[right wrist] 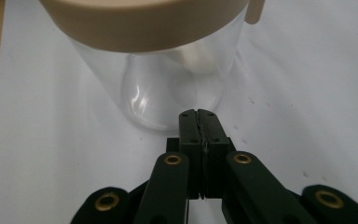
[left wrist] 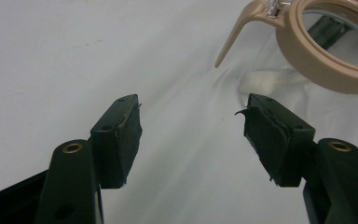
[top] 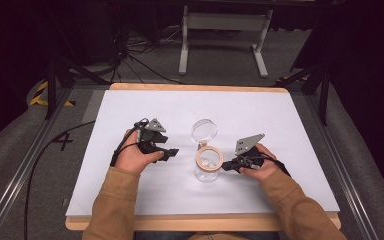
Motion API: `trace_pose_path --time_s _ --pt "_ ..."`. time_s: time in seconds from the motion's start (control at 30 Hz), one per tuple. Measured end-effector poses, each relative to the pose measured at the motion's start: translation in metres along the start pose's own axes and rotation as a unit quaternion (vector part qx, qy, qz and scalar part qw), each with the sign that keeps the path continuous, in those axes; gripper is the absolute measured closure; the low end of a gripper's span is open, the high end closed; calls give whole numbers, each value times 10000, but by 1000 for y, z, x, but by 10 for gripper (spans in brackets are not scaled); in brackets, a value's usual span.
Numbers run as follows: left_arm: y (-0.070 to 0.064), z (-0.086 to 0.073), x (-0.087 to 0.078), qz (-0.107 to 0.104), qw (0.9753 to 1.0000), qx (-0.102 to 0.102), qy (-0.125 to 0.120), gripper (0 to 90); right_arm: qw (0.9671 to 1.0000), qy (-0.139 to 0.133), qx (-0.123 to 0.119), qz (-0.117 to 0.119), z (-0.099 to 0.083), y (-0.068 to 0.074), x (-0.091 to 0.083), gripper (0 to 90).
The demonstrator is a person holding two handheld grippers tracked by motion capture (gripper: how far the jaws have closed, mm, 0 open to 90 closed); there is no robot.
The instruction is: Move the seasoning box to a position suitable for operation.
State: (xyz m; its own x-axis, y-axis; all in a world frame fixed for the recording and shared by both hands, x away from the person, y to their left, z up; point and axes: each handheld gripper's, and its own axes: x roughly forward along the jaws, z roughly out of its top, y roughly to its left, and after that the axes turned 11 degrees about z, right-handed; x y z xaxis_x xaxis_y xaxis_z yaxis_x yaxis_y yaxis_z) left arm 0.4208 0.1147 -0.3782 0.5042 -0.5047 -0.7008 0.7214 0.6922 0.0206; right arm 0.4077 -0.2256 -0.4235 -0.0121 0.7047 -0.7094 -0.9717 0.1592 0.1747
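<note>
A clear glass jar (top: 207, 172) with a beige rim (top: 209, 159) stands upright in the middle of the white table, its round clear lid (top: 204, 131) swung open behind it. My left gripper (top: 172, 152) rests left of the jar, apart from it, and its jaws are open with only table between them (left wrist: 193, 116). The beige rim (left wrist: 326, 70) and a beige tab (left wrist: 233, 37) lie ahead and to the right of those jaws. My right gripper (top: 226, 165) is shut with nothing held. Its tips (right wrist: 199, 114) sit close to the jar's glass wall (right wrist: 158, 93) near the base.
The white table top (top: 280, 125) has a wooden edge (top: 195, 87) at the back and front. Behind the table, a white frame (top: 225, 30) and cables lie on the grey floor. Black rails (top: 20, 190) run along both sides.
</note>
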Motion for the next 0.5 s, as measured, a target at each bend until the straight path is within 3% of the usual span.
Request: trace_pose_path --time_s 0.07,0.17,0.33,0.5 --pt "2 0 0 -17 10000 -49 -7 386 10000 6 -1 18 1 2 1 900" --pt "4 0 2 -288 9985 -447 -147 435 10000 19 2 41 0 5 3 900" --pt "6 0 0 -287 9984 -460 -166 524 9999 62 -50 117 2 8 7 900" --pt "10 -1 -1 -118 9991 -330 -243 590 9997 97 -110 181 5 12 11 900"
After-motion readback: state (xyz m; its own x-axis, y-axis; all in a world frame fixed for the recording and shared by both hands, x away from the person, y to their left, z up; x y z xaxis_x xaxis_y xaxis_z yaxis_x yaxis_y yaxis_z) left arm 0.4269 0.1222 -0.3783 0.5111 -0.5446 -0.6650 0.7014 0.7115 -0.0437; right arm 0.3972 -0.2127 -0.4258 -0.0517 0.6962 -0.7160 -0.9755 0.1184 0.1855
